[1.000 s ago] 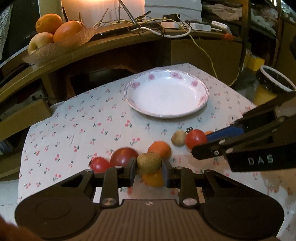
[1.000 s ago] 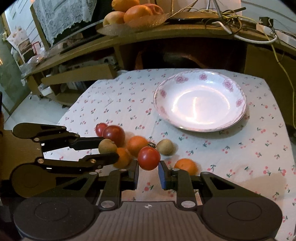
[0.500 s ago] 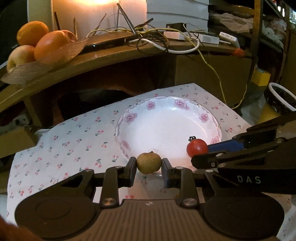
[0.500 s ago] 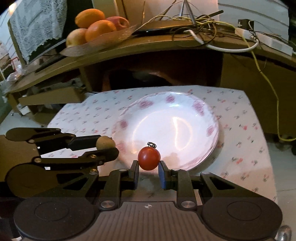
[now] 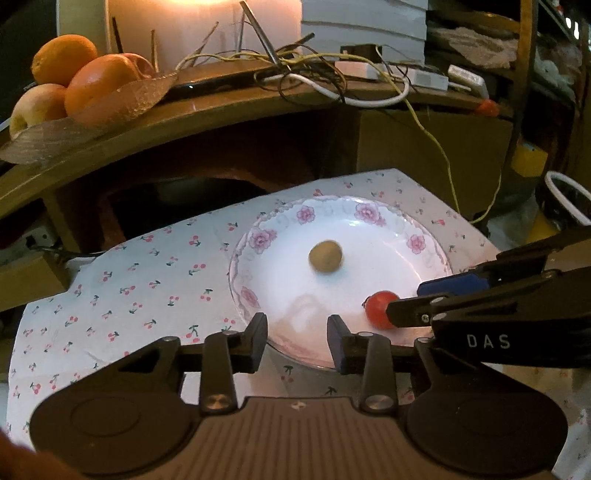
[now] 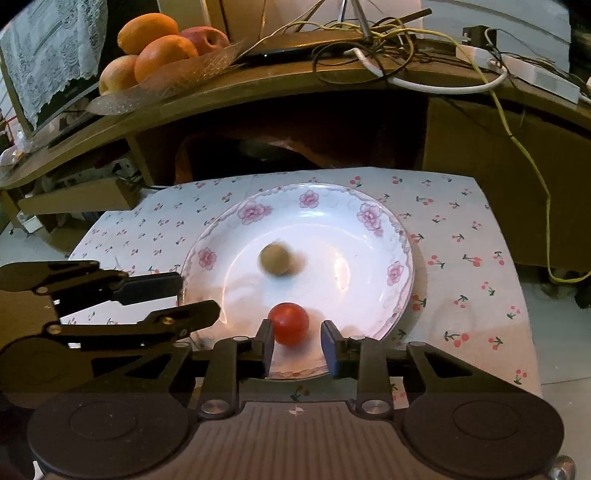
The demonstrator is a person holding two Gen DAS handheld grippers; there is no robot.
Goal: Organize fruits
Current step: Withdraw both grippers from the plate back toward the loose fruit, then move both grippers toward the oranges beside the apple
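Cherry-print tablecloth (image 6: 461,236), flowered plate (image 6: 400,243) on it

The room is dim and warm-toned. A bright glow (image 5: 207,22) burns out the top of the left wrist view. Glare streaks the white plate (image 6: 400,236). The brown fruit (image 6: 275,258) smears with motion blur. Fisheye bends the shelf edge (image 5: 147,133), and corners darken.

The only writing that can be read is "DAS", in pale capital letters on the black side of the right gripper (image 5: 402,302), as seen from the left wrist view. It stands just right of the floral plate (image 5: 258,240), past the plate's near right rim. Nothing else in the room carries lettering clear enough to make out from here.
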